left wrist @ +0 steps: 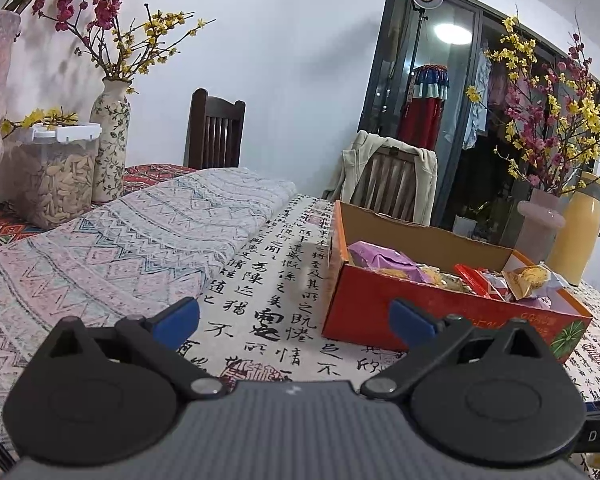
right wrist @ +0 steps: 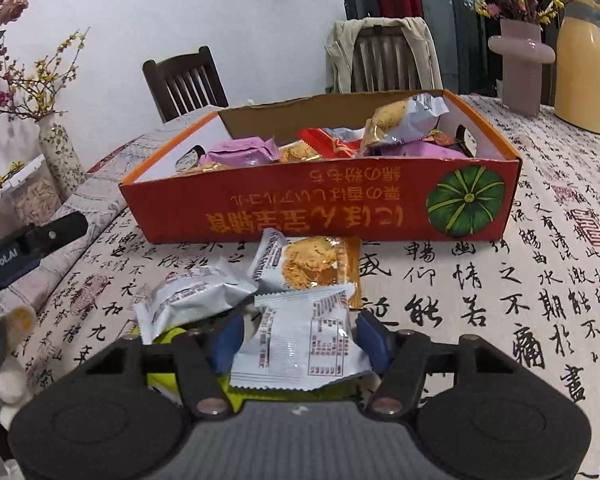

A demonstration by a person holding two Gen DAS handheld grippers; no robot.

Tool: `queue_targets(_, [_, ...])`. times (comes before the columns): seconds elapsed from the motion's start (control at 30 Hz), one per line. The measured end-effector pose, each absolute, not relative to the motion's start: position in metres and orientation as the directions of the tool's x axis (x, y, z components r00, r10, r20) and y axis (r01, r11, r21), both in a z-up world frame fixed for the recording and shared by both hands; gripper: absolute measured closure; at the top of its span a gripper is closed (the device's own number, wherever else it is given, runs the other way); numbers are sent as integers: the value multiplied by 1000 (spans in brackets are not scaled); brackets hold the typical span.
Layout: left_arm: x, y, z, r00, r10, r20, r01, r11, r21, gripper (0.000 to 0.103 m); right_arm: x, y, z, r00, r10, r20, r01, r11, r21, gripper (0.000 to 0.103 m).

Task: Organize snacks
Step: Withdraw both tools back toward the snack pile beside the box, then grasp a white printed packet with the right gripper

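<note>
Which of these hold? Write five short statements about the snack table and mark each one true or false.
1. The orange box has snack packets in it. True.
2. The left gripper holds a purple packet. False: its jaws stand open with nothing between them.
3. A white packet sits between the fingers of the right gripper. True.
4. The yellow jug stands inside the box. False: it stands on the table behind the box, beside the pink vase.
5. No packets lie outside the box. False: several lie on the tablecloth in front of it, such as the orange-printed packet.
</note>
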State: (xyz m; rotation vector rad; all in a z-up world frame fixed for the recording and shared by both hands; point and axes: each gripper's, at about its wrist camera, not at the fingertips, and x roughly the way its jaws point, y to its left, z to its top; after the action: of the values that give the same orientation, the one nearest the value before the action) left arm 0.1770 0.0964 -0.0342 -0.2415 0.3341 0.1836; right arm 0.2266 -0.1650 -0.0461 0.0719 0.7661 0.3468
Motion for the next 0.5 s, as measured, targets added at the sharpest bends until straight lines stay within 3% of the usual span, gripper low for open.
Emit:
queue_targets(0.33, [177,97,-34,927,142,-348,-222,954,-200,0,210,-192,-37,742,356,-568,-294,934,200,43])
queue_targets(0.5, [178,96,-34,925,147,-351,-226,954,-196,0,203,-229,-36,807,284,-518,-232,959,164,43])
